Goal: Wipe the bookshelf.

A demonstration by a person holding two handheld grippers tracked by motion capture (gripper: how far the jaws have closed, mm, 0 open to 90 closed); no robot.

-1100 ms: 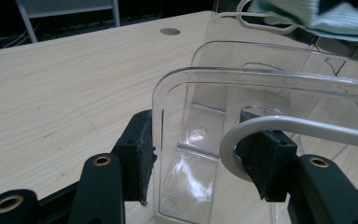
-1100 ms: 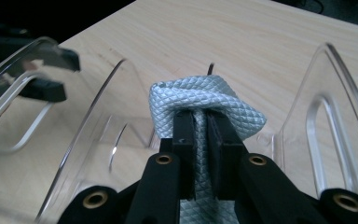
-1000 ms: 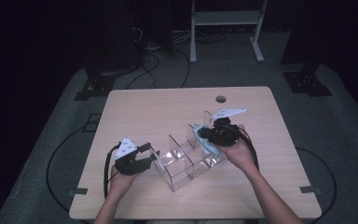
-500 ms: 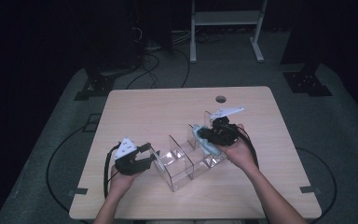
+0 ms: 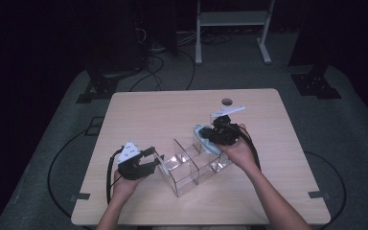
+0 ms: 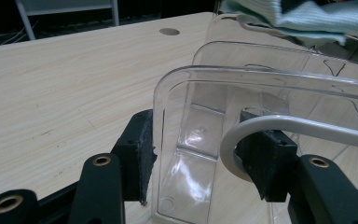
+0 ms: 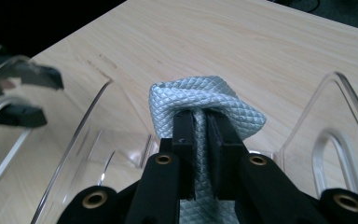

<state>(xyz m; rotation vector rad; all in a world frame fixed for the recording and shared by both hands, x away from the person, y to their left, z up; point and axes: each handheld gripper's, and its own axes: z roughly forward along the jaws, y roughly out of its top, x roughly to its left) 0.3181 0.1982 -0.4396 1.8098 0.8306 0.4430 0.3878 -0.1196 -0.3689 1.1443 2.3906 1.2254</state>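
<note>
My right gripper (image 7: 200, 135) pinches the pale blue cloth (image 7: 205, 100) between its jaws; my left gripper (image 6: 196, 154) clamps the clear organizer (image 6: 261, 79) wall. No readable writing.

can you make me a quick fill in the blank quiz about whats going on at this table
1. The right gripper is shut on a pale blue ____.
2. The left gripper clamps the end wall of a clear plastic ____.
3. The organizer stands on a ____ table.
4. The cloth is held above the organizer's ____ end as the high view shows it.

Missing words: cloth; organizer; wooden; right
</note>
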